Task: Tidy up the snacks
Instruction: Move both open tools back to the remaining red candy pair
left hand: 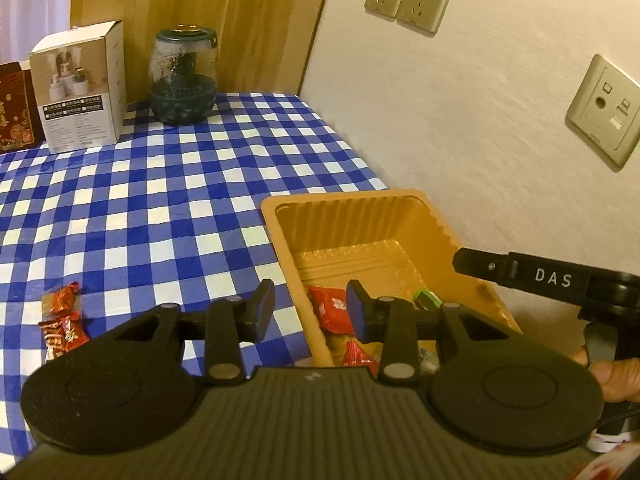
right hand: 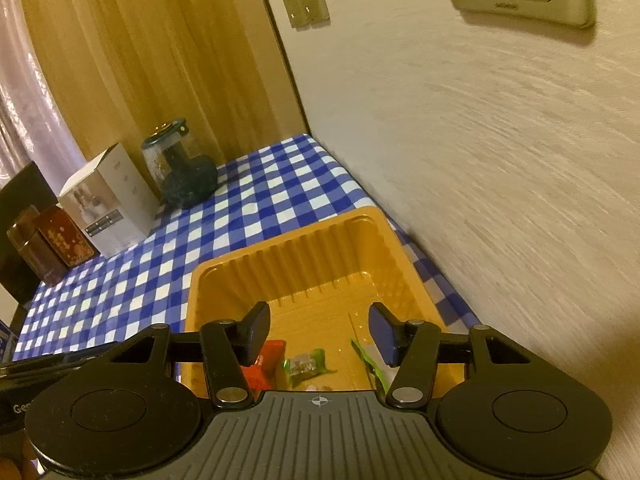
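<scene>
The right gripper [right hand: 319, 332] hangs over the tray [right hand: 280, 248], jaws parted and empty — a green snack [right hand: 306, 364] lies loose below, likely just let go. The left gripper [left hand: 310, 312] straddles the tray's near wall, jaws apart, gripping nothing. Two red snacks [left hand: 60, 320] wait on the cloth [left hand: 160, 200] — apparently next.

the tray [left hand: 280, 216] sits on the table [left hand: 160, 200], near the wall [left hand: 460, 120] on the right. some snacks [left hand: 334, 312] lie in the tray. two more snacks [left hand: 62, 322] lie on the table, well to the left of the tray. at the back stand a jar [left hand: 183, 76] and a box [left hand: 80, 88], the box left of the jar. another box [left hand: 16, 108] is left of that.
</scene>
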The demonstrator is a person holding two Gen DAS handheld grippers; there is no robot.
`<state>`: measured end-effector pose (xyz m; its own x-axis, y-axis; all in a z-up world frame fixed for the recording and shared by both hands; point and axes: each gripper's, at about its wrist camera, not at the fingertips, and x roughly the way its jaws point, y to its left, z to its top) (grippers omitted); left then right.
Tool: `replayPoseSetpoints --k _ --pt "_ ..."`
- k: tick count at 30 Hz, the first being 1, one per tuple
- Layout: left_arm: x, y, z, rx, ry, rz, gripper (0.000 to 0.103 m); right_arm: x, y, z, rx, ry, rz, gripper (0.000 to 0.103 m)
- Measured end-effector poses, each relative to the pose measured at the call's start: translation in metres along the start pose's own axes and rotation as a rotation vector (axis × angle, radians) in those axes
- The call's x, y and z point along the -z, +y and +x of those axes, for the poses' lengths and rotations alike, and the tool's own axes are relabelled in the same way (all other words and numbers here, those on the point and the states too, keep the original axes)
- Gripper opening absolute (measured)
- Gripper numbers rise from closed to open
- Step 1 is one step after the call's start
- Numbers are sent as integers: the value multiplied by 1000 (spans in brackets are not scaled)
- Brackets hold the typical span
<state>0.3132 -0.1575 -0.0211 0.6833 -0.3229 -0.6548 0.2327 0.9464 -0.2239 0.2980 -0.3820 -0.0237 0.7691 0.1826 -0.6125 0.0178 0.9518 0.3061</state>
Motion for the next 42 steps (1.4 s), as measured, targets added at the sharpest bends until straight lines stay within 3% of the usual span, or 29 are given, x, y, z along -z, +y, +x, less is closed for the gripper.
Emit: replayPoseSetpoints --k 14,27,42 --pt "16 -8 -79 -17 -77 -20 41 11 14 -72 -2 -54 -20 55" --pt "54 7 -155 -48 -130 -55 47 46 53 -137 -41 -109 -68 61" --pt "101 55 -212 -131 -152 -80 59 104 89 -148 -91 -39 -90 63"
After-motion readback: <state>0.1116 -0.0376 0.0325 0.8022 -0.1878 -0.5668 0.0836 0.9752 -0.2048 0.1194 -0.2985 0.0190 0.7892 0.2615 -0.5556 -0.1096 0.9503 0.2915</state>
